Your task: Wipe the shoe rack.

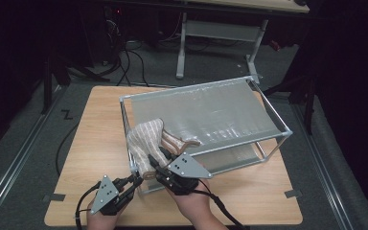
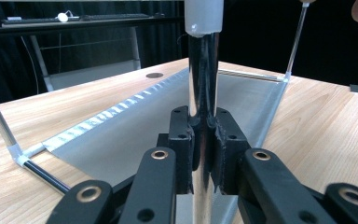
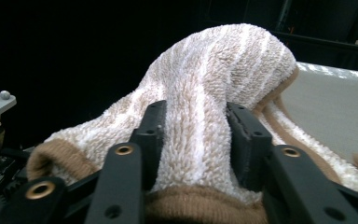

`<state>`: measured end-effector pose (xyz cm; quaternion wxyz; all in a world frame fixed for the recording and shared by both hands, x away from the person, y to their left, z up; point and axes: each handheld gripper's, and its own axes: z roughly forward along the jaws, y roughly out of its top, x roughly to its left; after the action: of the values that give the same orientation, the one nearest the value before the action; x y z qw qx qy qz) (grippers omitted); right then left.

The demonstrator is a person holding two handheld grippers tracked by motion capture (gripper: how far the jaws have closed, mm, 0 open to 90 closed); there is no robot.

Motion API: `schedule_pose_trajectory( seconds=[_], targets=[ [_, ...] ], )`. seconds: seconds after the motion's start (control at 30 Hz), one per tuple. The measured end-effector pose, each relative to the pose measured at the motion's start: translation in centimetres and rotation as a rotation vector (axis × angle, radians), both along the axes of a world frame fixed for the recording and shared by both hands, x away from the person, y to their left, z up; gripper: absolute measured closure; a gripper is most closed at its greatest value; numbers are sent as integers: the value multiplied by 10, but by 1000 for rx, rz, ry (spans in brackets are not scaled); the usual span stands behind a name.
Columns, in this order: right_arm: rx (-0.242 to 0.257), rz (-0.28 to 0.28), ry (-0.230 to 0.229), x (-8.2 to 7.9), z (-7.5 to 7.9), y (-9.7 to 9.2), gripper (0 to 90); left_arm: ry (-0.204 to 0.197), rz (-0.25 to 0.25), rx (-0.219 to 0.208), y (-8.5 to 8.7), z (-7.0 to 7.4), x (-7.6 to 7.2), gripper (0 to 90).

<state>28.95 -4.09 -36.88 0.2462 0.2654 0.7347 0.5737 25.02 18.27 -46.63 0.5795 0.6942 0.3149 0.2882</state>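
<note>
Left gripper [image 1: 133,184]: jaws clamped on the upright metal post [image 2: 204,93] at the near corner of the rack [image 1: 268,117]; hand low at the table's [image 1: 91,143] near edge, forearm entering from below.
Right gripper [image 1: 157,160]: jaws pressed on a fold of the striped towel [image 1: 146,139]; hand angled up-left toward the rack's near-left corner.
Towel: draped over the rack's near-left rim, brown edge trailing onto the grey fabric shelf [image 1: 211,115].
</note>
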Motion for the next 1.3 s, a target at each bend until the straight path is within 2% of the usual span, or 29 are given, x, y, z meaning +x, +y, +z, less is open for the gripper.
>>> schedule_pose_trajectory(
  seconds=[0.23,0.83,1.03,1.3],
  targets=[
    [-12,10,-8,-1,1,2,688,-1,-1,-1,0,0,0,800],
    [5,20,-17,-3,4,0,723,2,-3,-6,0,0,1,801],
    [7,15,-33,-4,8,-1,725,2,-3,-4,0,0,1,801],
    [39,-12,-61,-4,20,-13,725,2,-5,-4,0,0,1,801]
  ],
)
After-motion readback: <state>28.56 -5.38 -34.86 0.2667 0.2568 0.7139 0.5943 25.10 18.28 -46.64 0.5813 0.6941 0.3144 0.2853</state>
